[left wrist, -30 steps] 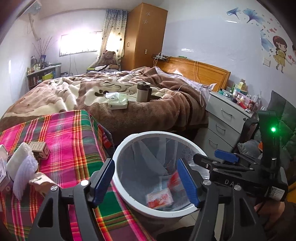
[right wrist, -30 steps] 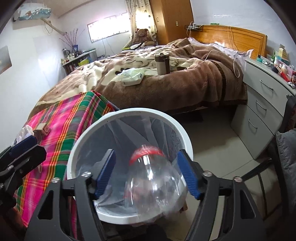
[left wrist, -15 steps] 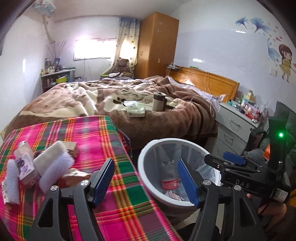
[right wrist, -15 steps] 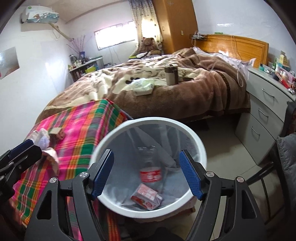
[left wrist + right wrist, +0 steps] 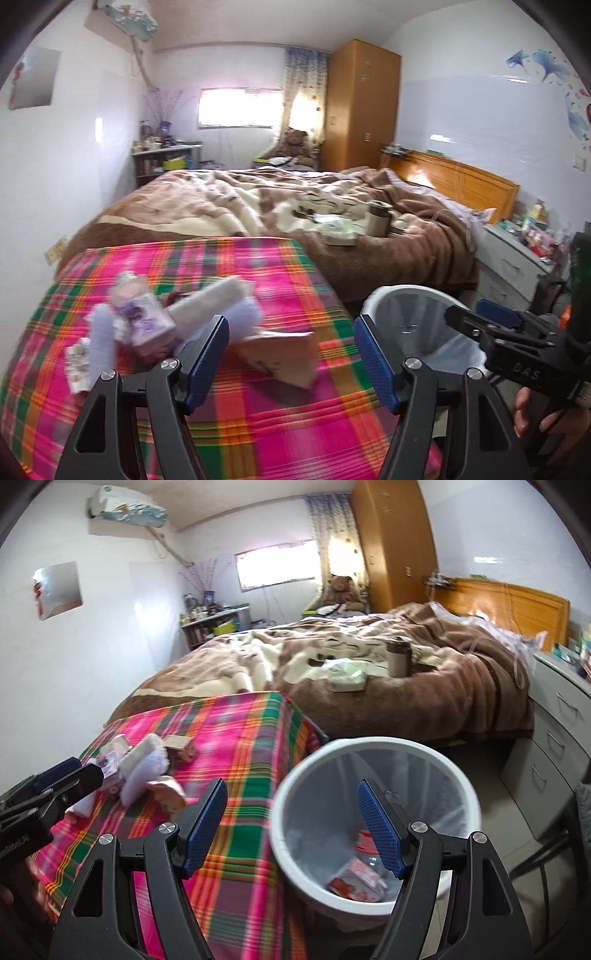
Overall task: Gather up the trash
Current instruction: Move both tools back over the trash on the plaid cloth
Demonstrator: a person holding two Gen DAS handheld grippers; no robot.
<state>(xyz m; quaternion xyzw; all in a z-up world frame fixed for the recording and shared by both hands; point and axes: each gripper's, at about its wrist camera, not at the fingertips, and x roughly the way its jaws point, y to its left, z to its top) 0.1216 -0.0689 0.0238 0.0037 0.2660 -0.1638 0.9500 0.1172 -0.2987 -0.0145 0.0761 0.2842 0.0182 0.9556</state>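
Your left gripper (image 5: 290,356) has wide, empty jaws, with the tan packet (image 5: 280,356) on the desk (image 5: 258,424) between and just beyond them; straddle it squarely. Right gripper (image 5: 291,830) also wide, empty, bin (image 5: 373,746) just beyond its right jaw

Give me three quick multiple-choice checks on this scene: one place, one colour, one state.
1. Where is the waste bin?
A. On the bed
B. On the floor beside the plaid-covered table
C. On the dresser

2. What colour are the claw pads?
A. Blue
B. Red
C. Yellow

3. What state is the right claw in?
A. Shut on a bottle
B. Shut on a carton
C. Open, empty

Answers: 1 B, the bin stands at the table's edge; 2 A, both pads show blue; 3 C, nothing sits between its pads.
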